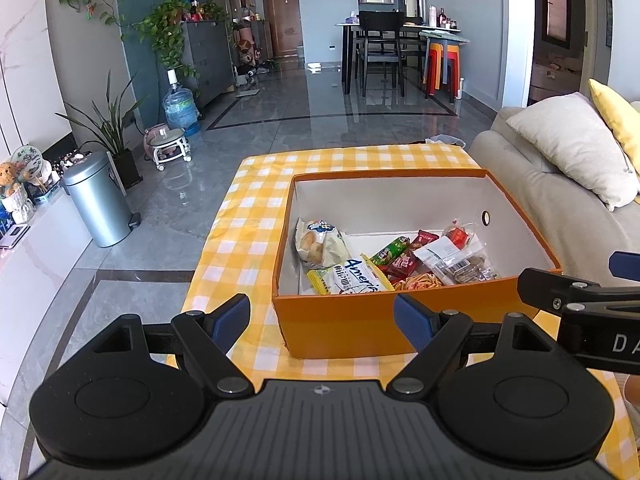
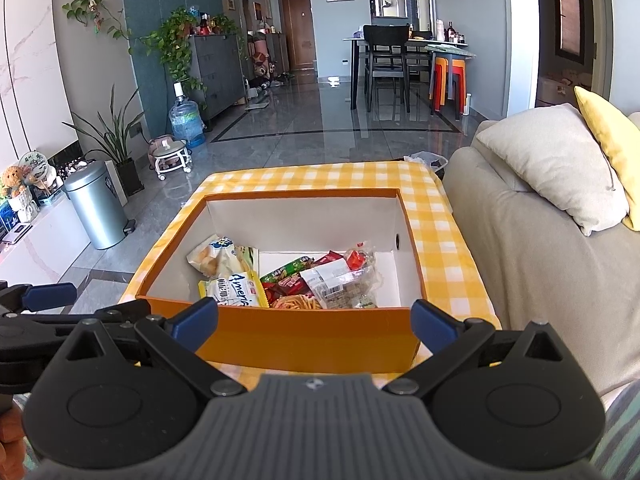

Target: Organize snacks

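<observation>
Hovering both claws, left gripper (image 1: 322, 320) and right gripper (image 2: 314, 318), wide and empty, before the orange box (image 2: 304, 334); snacks (image 2: 280, 280) look packed, so I judge withdrawal comes next.

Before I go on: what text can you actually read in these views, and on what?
"Americ", cut off: white and yellow snack packet in the orange box.
"DA", cut off: right hand-held gripper body.
Chinese print, the barcode label and other wrappers: too small to read.
</observation>
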Motion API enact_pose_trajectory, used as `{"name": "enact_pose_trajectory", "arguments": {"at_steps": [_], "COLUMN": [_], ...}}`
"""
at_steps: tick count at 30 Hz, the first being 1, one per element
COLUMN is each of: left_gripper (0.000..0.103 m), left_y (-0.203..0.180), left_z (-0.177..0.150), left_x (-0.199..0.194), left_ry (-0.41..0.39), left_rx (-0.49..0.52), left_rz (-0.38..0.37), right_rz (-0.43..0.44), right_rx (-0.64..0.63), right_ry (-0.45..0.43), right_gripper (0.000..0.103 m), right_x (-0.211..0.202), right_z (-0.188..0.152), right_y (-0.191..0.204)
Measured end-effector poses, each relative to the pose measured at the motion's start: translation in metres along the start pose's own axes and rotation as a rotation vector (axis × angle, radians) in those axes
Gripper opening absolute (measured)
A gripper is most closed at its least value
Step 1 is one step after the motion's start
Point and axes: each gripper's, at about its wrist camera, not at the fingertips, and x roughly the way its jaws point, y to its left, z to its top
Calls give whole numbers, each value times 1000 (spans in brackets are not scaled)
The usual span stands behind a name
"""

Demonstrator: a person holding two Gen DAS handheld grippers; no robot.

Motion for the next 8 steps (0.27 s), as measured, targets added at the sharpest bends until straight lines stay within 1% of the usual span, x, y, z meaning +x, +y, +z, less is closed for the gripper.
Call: {"name": "enact_pose_trajectory", "arguments": {"at_steps": [8], "left_gripper": [96], "left_y": [2], "left_z": [1], "left_x": [-3], "left_ry": [-11], "left_rx": [1], "left_rz": [6], "right_rz": [1], "right_rx": [0], "right_ry": [1], "right_gripper": [99], "right_x": [0], "right_z": [0], "right_y": [0]}}
